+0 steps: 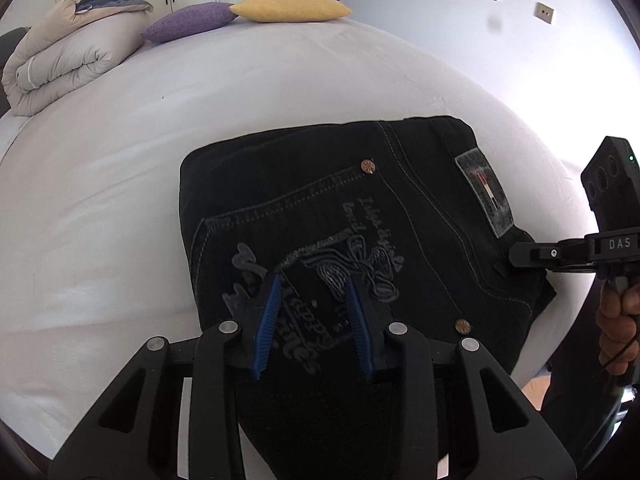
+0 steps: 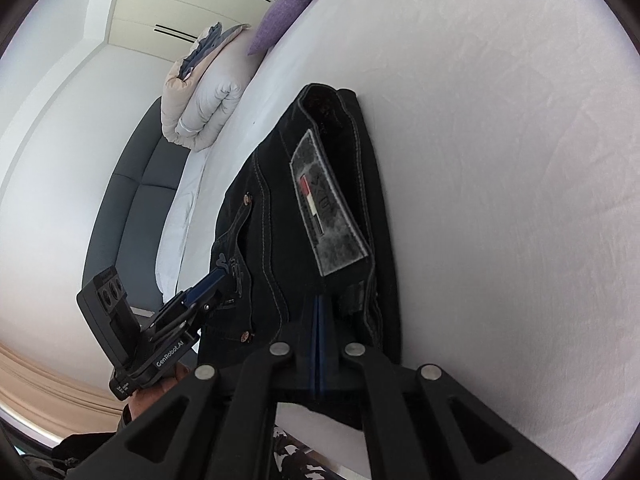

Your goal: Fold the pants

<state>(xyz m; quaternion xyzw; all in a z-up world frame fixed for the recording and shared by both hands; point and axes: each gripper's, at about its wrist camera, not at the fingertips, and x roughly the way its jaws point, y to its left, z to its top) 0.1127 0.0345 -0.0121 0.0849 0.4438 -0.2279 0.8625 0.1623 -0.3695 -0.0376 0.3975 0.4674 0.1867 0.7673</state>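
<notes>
— Jaws first: how do they stand?
— On the left gripper (image 1: 314, 280) they are apart, with nothing between them, above the embroidered back pocket (image 1: 312, 264). On the right gripper (image 2: 318, 300) the blue pads meet; the tips are at the waistband edge near the grey patch (image 2: 330, 210), but I cannot tell if cloth is caught.
— And the pants (image 1: 340, 220)?
— They lie on the white bed (image 1: 120, 200) near its front edge, as a compact black rectangle in several layers. I judge the folding almost finished; perhaps only smoothing or letting go is left.
— Farther away?
— A rolled duvet (image 1: 60, 64), a purple cushion (image 1: 188, 22) and a yellow cushion (image 1: 290, 8), well apart.
</notes>
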